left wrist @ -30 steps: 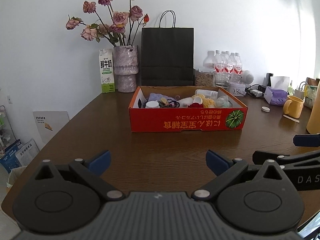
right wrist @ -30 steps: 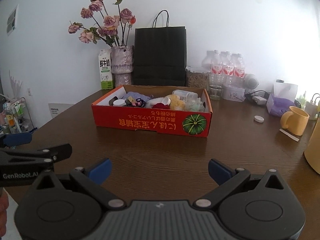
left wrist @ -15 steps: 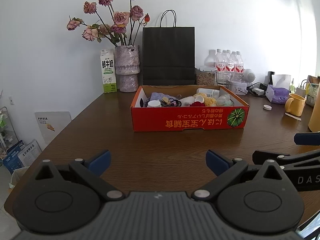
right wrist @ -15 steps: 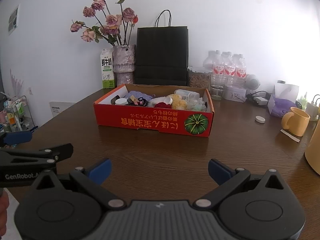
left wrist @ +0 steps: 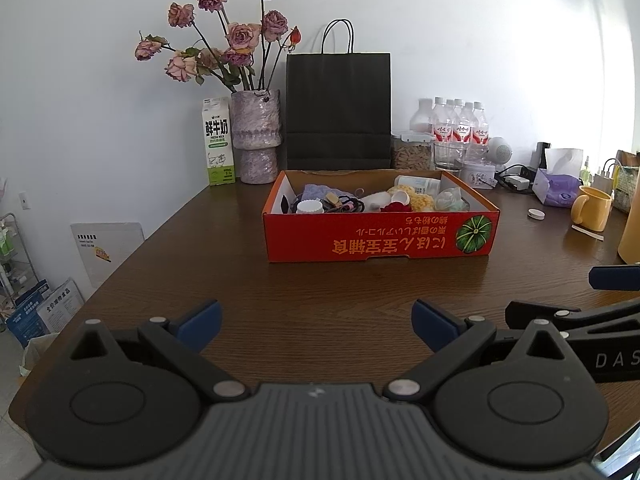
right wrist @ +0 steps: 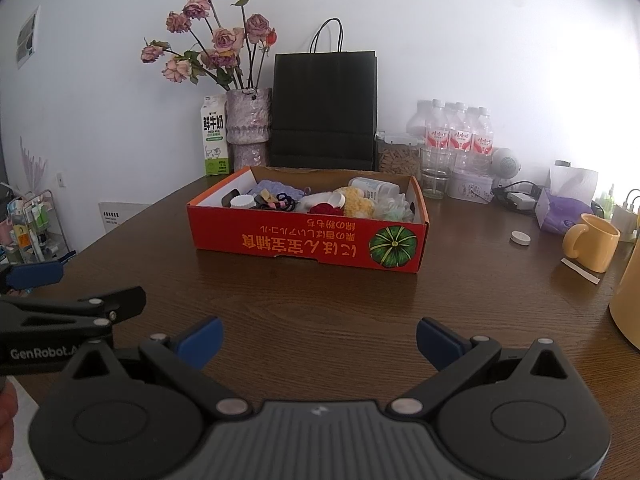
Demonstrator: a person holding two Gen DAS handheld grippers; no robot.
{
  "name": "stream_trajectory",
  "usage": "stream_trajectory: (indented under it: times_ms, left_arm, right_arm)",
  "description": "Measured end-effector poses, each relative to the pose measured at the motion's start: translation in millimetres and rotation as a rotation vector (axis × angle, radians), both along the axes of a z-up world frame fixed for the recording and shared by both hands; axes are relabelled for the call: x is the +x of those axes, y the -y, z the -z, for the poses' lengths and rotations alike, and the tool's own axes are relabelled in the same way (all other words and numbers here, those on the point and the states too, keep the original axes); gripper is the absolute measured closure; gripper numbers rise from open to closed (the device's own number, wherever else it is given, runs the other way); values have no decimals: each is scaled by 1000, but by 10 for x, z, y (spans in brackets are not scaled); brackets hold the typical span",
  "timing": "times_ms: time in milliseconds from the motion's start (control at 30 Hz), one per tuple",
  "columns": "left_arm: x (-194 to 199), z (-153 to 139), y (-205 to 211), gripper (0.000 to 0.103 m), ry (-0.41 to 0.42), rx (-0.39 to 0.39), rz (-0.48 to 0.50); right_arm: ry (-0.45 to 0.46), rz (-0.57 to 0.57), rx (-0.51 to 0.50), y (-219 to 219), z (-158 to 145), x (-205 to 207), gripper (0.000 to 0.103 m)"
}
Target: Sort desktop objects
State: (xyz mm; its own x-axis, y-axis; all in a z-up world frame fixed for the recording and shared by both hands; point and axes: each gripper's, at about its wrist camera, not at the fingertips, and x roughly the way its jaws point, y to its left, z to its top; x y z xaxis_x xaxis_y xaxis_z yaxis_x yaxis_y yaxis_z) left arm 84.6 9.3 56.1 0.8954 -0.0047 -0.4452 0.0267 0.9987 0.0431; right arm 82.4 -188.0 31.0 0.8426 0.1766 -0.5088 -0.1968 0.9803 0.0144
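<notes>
Box (left wrist: pixel 380 236) lies long side across the view; left hand-held gripper (left wrist: pixel 316 322) and right hand-held gripper (right wrist: pixel 319 338) spread, empty.

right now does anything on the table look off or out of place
Yes, two things. The red box sits with its print upside down towards the grippers, its contents a loose jumble. A small white cap lies alone on the table near the yellow mug. Nothing looks spilled or broken.

Black left gripper (left wrist: pixel 316 320) and right gripper (right wrist: pixel 319 338), blue-tipped jaws, silver screws.
</notes>
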Motion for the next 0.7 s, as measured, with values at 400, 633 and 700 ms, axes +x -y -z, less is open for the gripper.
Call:
stream_trajectory:
  times_ms: [400, 633, 700]
  left_arm:
    - [-7, 6, -4, 0, -3, -1, 0]
    - [-6, 15, -9, 0, -3, -2, 0]
    - [-4, 13, -3, 0, -3, -1, 0]
  right_arm:
    - [-2, 0, -2, 4, 11, 1, 0]
    - [-2, 0, -2, 4, 12, 1, 0]
    - [-3, 0, -1, 4, 6, 2, 0]
